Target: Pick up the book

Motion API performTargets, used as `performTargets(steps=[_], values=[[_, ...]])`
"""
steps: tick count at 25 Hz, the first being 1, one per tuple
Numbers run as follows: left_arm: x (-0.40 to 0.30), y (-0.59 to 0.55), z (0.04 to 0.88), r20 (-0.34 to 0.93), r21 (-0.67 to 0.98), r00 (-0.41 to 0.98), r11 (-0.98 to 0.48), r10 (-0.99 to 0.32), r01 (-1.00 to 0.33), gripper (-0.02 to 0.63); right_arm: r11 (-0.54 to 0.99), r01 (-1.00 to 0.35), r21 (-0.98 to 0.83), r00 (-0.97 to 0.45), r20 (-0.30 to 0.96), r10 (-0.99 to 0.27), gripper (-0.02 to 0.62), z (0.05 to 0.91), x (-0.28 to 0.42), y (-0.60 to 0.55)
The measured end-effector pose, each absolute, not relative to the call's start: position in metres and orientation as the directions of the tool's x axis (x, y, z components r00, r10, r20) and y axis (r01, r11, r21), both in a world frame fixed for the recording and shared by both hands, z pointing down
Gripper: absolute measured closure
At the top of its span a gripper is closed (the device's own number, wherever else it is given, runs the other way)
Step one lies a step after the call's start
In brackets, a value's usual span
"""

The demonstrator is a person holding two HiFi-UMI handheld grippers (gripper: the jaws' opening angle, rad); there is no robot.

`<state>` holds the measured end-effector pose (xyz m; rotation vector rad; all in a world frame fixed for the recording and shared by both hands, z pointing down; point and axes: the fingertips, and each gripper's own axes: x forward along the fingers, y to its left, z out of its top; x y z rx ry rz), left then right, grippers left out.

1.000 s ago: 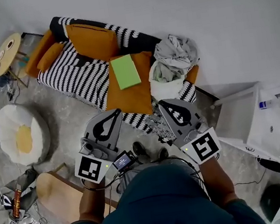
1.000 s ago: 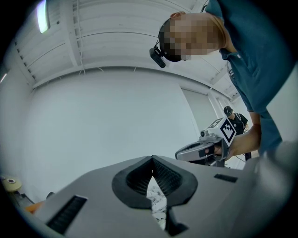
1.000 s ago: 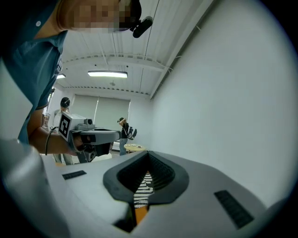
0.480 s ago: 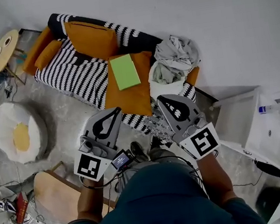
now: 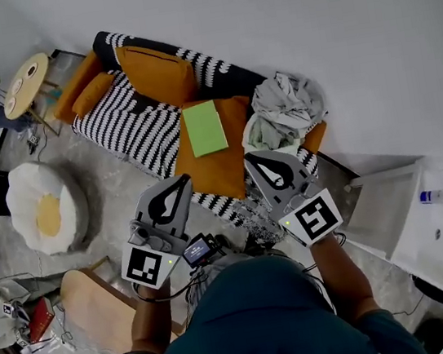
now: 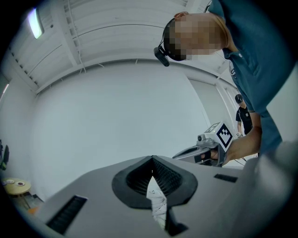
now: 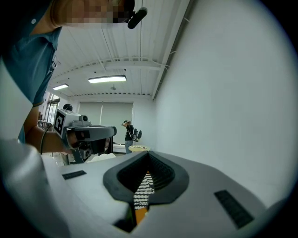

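**Bright room, fisheye edges**

The head view is bright, sharp and softly shadowed. Both gripper views bulge, with black vignetted corners. Above the right tool (image 7: 148, 160) strip lights (image 7: 107, 79) glow; a lamp (image 6: 35, 22) flares up-left of the left tool (image 6: 152, 160), whose near body blurs.

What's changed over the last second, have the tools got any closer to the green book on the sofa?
The person has come nearer the sofa, bringing the left tool and right tool slightly closer to the green book. Nothing was taken hold of or let go. Both tools stay shut and empty, and the book lies as before on the orange cushion.
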<state>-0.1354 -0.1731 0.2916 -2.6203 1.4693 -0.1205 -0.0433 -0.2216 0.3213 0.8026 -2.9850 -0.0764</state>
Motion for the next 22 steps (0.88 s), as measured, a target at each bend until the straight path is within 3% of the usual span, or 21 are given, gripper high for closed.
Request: performTargets(steps=[11,22], values=[[-0.142,-0.208,0.310,0.055,-0.138,0.476,-0.479,-0.877,-0.867,0.603,0.888,-0.459,-0.029,-0.885,0.104,-0.454,0.580,0.369,-0.053,-0.268],[-0.210,-0.273,0.369,0.115,-0.108,0.473,-0.484,-0.874,-0.868,0.603,0.854,-0.479,-0.202,-0.869,0.251,-0.427,0.578,0.475,-0.107,-0.355]])
